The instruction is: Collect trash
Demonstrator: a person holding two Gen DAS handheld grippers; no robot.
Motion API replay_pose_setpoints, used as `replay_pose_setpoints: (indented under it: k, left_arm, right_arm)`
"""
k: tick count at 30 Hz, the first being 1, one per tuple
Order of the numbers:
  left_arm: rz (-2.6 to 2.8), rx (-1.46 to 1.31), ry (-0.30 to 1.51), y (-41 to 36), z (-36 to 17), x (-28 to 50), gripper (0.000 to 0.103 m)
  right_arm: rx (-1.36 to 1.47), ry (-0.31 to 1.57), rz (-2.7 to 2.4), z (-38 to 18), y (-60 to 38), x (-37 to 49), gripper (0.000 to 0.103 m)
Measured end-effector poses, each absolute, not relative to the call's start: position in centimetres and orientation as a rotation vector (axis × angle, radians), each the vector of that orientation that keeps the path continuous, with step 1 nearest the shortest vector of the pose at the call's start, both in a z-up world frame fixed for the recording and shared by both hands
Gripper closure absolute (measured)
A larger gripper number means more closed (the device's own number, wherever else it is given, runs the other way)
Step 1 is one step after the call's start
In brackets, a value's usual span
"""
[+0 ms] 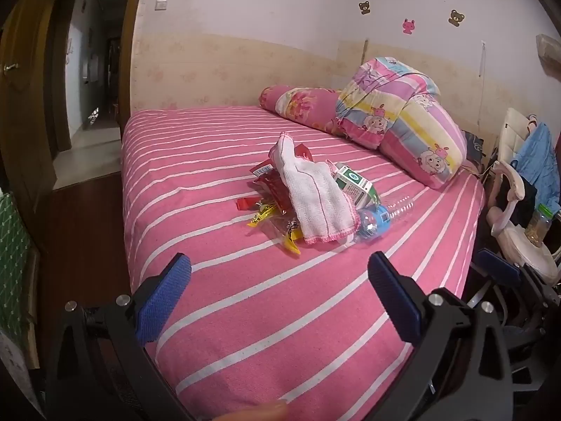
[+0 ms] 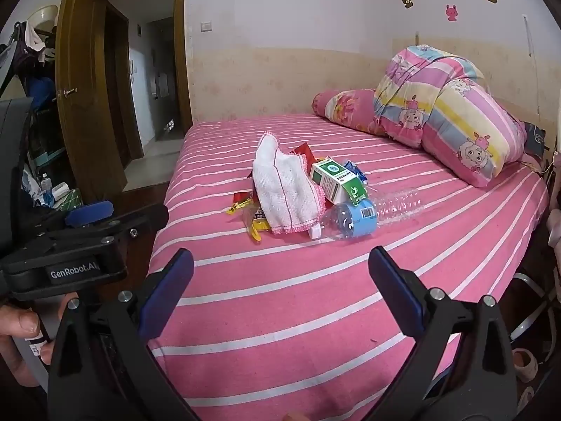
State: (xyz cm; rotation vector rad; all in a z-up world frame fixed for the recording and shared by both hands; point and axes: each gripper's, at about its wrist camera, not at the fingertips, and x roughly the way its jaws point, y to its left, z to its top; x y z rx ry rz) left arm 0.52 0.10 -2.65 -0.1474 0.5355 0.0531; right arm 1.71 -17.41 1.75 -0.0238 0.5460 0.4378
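Pink striped bed (image 1: 245, 315) bare between trash pile (image 1: 308, 196) and both wide-spread, empty grippers (image 1: 278, 273) (image 2: 280, 266).

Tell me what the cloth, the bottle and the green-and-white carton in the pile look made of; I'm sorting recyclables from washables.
White cloth: woven cotton-like fabric, matte, with a visible grid weave and pink stitched edging.
Bottle: clear thin plastic, glossy and see-through, ribbed, with a blue label that may be paper or film.
Carton: probably printed paperboard, with sharp folded edges and a slight sheen.

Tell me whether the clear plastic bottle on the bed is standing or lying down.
Lying down. The plastic bottle rests on its side on the striped bed, beside the white cloth.
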Motion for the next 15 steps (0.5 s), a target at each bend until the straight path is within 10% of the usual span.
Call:
replay_pose_setpoints:
  k: [15]
  left_arm:
    - [0.053, -0.146, 0.535, 0.06, -2.65, 0.54, 0.005]
  right_arm:
    - [-0.032, 0.545, 0.434, 1.77, -17.07, 1.65, 0.005]
